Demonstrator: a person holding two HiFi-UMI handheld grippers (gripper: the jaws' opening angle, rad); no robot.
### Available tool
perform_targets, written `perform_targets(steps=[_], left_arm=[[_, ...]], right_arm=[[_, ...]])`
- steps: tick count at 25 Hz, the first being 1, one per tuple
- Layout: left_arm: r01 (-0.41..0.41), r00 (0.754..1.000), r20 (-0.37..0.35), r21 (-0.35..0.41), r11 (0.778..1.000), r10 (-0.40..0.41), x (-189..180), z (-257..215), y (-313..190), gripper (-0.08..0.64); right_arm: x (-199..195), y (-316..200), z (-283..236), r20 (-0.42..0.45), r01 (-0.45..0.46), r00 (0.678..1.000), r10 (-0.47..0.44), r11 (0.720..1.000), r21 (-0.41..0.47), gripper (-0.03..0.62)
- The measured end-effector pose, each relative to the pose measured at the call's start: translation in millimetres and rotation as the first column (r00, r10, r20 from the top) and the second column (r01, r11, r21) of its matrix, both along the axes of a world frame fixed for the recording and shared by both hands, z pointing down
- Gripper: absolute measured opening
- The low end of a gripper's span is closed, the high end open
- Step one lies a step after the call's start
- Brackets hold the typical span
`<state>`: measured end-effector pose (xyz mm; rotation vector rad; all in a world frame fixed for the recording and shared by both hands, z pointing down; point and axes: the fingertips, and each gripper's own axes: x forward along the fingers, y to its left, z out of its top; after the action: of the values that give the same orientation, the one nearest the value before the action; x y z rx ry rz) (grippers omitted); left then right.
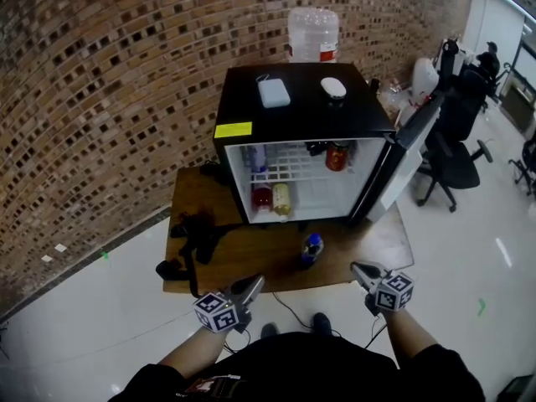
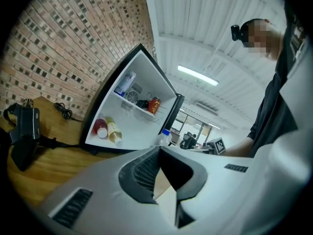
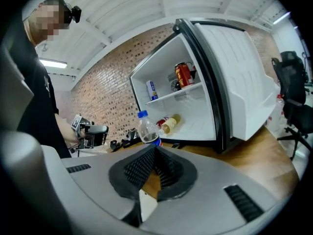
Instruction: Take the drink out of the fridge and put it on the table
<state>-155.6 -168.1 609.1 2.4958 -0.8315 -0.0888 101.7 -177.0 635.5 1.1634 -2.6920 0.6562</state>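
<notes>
The drink bottle (image 1: 311,248), blue-capped, stands upright on the wooden table (image 1: 251,262), just in front of the open fridge (image 1: 293,111), at the fridge's 6 o'clock in the head view. The left gripper (image 1: 255,283) hovers at the bottle's 7 o'clock, near the table's front edge, clenched with nothing between its jaws. The right gripper (image 1: 357,267) sits at the bottle's 4 o'clock, likewise clenched and empty. The fridge door (image 1: 406,145) swings out toward 3 o'clock. Inside, a red can (image 1: 337,157) stands on the upper shelf and two bottles (image 1: 272,198) lie low at the left.
</notes>
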Motion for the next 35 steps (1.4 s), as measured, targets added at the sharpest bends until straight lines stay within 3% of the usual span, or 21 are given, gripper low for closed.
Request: perform_targets(steps=[3, 6, 10, 17, 21, 27, 35], left_arm=[[-0.021, 1.000, 0.001, 0.005, 1.000, 0.021, 3, -7, 16, 0.000], [-0.023, 1.000, 0.005, 0.023, 0.999, 0.023, 14, -18, 47, 0.000], [0.027, 0.999, 0.026, 0.065, 0.998, -0.029, 33, -36, 84, 0.000], [0.205, 0.979, 0.011, 0.034, 0.978, -0.205, 87, -34, 172, 0.000], [0.241, 0.970, 0.027, 0.020, 0.970, -0.241, 110, -46, 213, 0.000], [0.237, 0.970, 0.040, 0.048, 0.970, -0.239, 106, -65, 239, 0.000], [0.182, 0.983, 0.008, 0.076, 0.980, -0.184, 35, -69, 258, 0.000]], right_arm=[[8, 16, -13, 0.042, -0.050, 0.998, 0.050, 0.999, 0.003, 0.003], [27, 45, -16, 0.020, -0.039, 0.999, 0.039, 0.999, -0.003, 0.003], [71, 73, -28, 0.011, -0.019, 1.000, 0.019, 1.000, 0.007, 0.003], [121, 152, -26, 0.014, 0.150, 0.989, -0.151, 0.989, 0.009, 0.003], [135, 184, -28, 0.060, 0.202, 0.978, -0.201, 0.979, -0.013, 0.003], [126, 220, -34, 0.082, 0.239, 0.968, -0.238, 0.971, -0.010, 0.003], [52, 243, -42, 0.112, 0.164, 0.981, -0.161, 0.986, -0.023, 0.003]])
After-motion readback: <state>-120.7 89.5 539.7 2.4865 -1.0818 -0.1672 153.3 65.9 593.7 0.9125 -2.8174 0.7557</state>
